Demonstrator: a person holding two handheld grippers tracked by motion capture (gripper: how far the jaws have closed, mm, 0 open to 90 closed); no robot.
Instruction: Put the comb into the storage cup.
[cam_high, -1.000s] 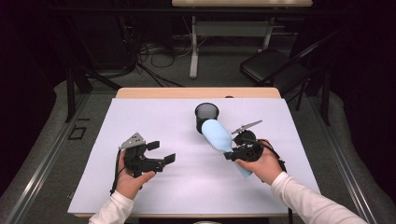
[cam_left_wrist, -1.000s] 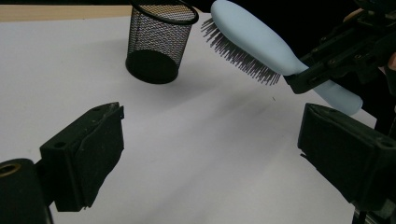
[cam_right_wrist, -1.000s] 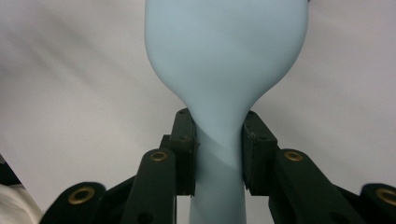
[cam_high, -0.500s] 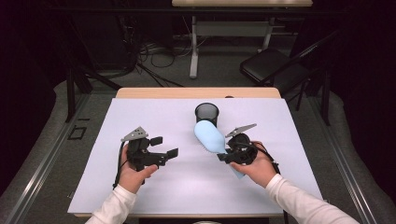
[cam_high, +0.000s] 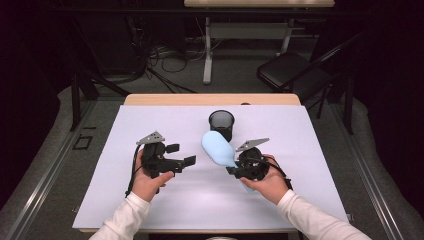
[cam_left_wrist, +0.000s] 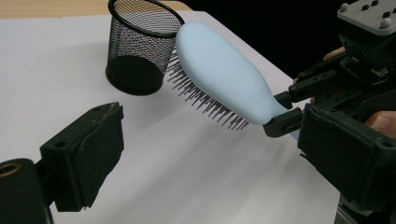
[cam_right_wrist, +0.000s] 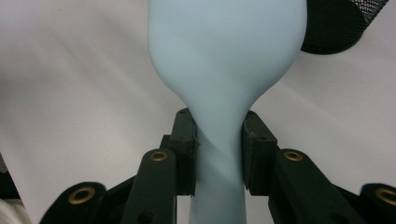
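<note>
A pale blue hairbrush hangs over the middle of the white table, head toward the far left, dark bristles facing down. My right gripper is shut on its handle, both pads pressed against the neck. Just behind the brush head stands a black mesh cup, upright and empty. My left gripper floats left of the brush with its jaws wide open and nothing between them. In the left gripper view the brush and cup lie ahead of those jaws.
A white sheet covers the table; a wooden edge shows along the far side. Beyond the table are a black chair, cables on the floor and another table's legs.
The right gripper has carried the brush leftward and nearer, away from the cup. The left gripper has drifted a little right and farther. Neither gripper's jaws have changed.
</note>
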